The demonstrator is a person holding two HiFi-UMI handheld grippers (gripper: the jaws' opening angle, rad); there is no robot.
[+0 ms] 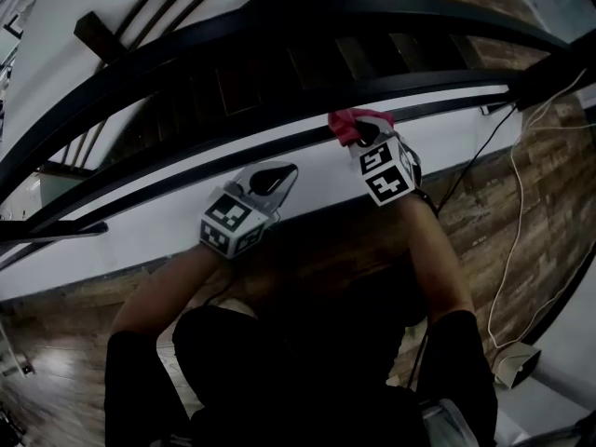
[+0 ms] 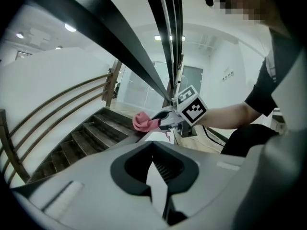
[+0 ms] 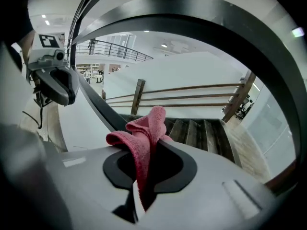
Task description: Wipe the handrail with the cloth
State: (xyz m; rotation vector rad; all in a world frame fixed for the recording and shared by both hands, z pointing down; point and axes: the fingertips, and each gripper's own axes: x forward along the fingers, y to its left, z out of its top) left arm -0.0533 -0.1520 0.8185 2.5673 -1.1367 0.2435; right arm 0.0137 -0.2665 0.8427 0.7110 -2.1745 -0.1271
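A pink cloth [image 3: 144, 138] is being pinched in the right gripper [image 3: 152, 139] beside the black handrail [image 3: 98, 102]; the left gripper [image 2: 154, 150] is being held with jaws pressed together, empty.

cloth [image 3: 146, 128]: lower end hidden inside right tongs [image 3: 152, 150] | handrail [image 1: 279, 26]: both ends cut off at edges

You are standing in a large, bright building's stairwell: wooden stairs [image 3: 201, 133] are descending beneath a curving dark handrail [image 3: 201, 13], ceiling lights [image 2: 70, 28] are shining, and plank floor [image 1: 521, 184] is running underfoot.
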